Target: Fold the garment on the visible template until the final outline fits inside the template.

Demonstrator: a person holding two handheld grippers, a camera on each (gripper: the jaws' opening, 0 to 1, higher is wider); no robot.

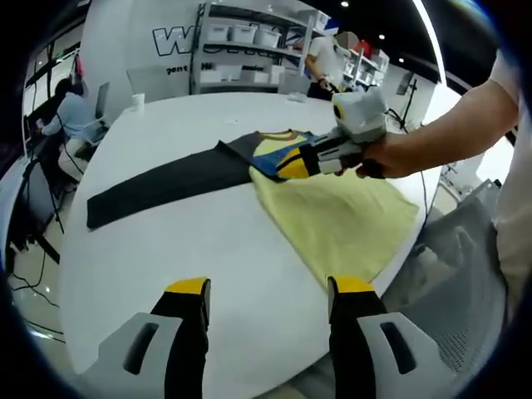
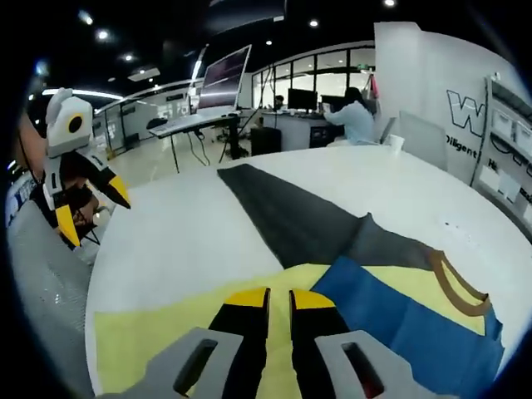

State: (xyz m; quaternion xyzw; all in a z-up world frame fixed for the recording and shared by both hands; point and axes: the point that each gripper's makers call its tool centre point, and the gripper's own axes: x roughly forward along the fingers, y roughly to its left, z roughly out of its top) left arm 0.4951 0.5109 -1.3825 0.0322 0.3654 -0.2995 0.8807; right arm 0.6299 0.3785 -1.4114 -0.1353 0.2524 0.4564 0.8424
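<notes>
The garment lies flat on a round white table (image 1: pixel 208 274). Its body is pale yellow (image 1: pixel 341 220) with a blue panel (image 2: pixel 407 320) and a brown collar (image 2: pixel 455 287), and a long dark grey part (image 1: pixel 158 184) stretches away across the table. My right gripper (image 2: pixel 280 301), held by a hand, has its jaws nearly together on the yellow cloth beside the blue panel; it also shows as the right gripper (image 1: pixel 295 165). My left gripper (image 1: pixel 270 289) hovers open over bare table near the front edge, holding nothing; it also appears as the left gripper (image 2: pixel 93 218).
A cup (image 1: pixel 138 100) stands at the table's far side. Shelves with boxes (image 1: pixel 249 41), a standing person (image 1: pixel 320 62) and a seated person (image 1: pixel 71 112) are beyond it. A grey mesh chair (image 1: pixel 465 274) is beside the table edge. Desks with a monitor (image 2: pixel 224 79) stand behind.
</notes>
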